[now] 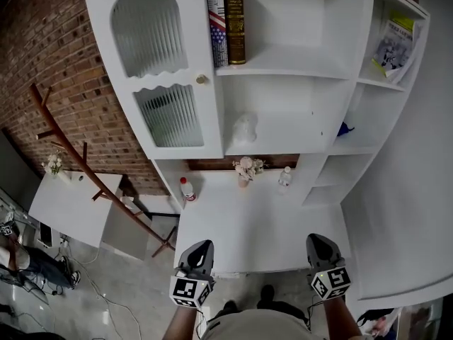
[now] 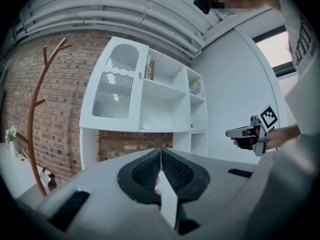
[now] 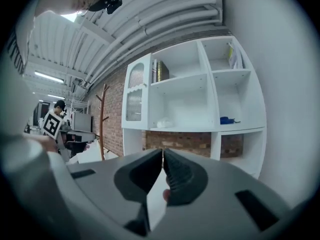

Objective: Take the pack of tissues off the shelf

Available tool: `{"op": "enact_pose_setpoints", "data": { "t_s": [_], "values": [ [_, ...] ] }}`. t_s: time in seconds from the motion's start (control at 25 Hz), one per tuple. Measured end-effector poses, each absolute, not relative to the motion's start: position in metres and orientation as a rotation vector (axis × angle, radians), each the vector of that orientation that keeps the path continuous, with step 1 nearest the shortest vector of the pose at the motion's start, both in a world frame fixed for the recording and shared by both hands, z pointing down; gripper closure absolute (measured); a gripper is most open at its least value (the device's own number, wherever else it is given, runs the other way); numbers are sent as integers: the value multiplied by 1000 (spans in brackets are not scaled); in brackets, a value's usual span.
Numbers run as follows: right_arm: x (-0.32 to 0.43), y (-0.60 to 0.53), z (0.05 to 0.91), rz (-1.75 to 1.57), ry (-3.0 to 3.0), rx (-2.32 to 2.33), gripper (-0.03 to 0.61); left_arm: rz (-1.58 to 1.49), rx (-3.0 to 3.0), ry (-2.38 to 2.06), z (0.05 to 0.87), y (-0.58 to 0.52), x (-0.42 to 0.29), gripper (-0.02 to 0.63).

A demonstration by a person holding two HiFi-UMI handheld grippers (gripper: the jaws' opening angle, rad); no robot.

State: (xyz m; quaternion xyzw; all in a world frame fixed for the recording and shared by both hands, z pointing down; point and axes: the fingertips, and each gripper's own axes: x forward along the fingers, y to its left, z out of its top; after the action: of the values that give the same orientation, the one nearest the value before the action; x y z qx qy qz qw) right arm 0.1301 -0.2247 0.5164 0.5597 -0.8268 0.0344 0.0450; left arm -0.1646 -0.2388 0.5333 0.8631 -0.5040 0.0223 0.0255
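Left gripper (image 1: 201, 248) and right gripper (image 1: 322, 241), both pressed together and empty, are hovering well short of tissues (image 1: 244, 128) sitting untouched on shelf (image 1: 301, 142) ahead; reach, grip and lift are remaining.

Pack of tissues (image 1: 244, 129) on white shelf unit (image 1: 290, 112), left gripper (image 1: 200, 248), right gripper (image 1: 320, 242) low, well apart from it

The left gripper (image 1: 202, 245) and right gripper (image 1: 318, 239) are grey, with black ribbed fingers (image 2: 175, 171) and black-and-white marker cubes (image 1: 190, 289).
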Motion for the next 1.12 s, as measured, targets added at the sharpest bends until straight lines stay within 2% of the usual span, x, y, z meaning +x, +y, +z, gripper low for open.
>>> {"op": "enact_pose_setpoints", "data": {
  "t_s": [0.64, 1.12],
  "values": [
    [173, -293, 516, 90, -2669, 1483, 549, 218, 2813, -1706, 465, -325, -77, 588],
    [188, -325, 519, 99, -2745, 1395, 549, 364, 2821, -1815, 414, -408, -40, 586]
  ]
}}
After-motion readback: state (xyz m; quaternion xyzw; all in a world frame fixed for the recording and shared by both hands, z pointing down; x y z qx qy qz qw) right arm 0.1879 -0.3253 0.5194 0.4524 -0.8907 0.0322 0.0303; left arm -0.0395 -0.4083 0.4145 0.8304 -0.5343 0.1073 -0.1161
